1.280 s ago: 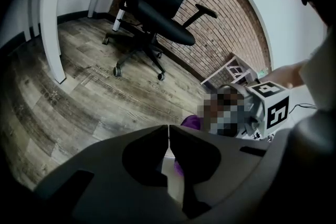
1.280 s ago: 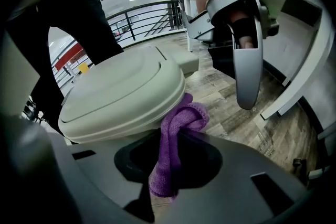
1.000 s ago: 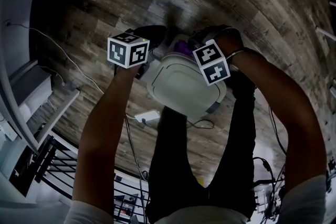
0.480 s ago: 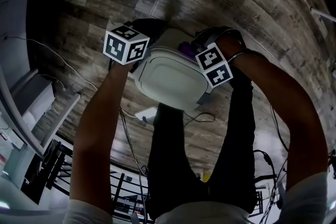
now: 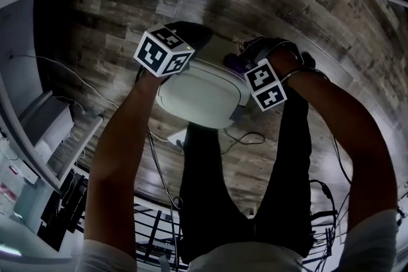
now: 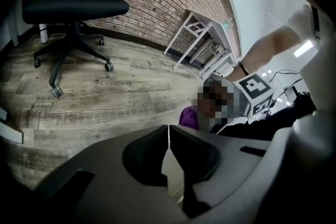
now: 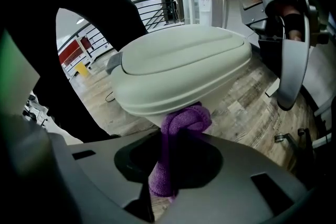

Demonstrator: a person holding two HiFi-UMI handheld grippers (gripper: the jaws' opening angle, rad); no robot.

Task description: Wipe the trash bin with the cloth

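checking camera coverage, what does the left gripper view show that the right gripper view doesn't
Only the left gripper view shows the black office chair, the brick wall and the white table. Only the right gripper view shows the pale lid of the trash bin and the railing beyond it. Both show the purple cloth and the wooden floor.
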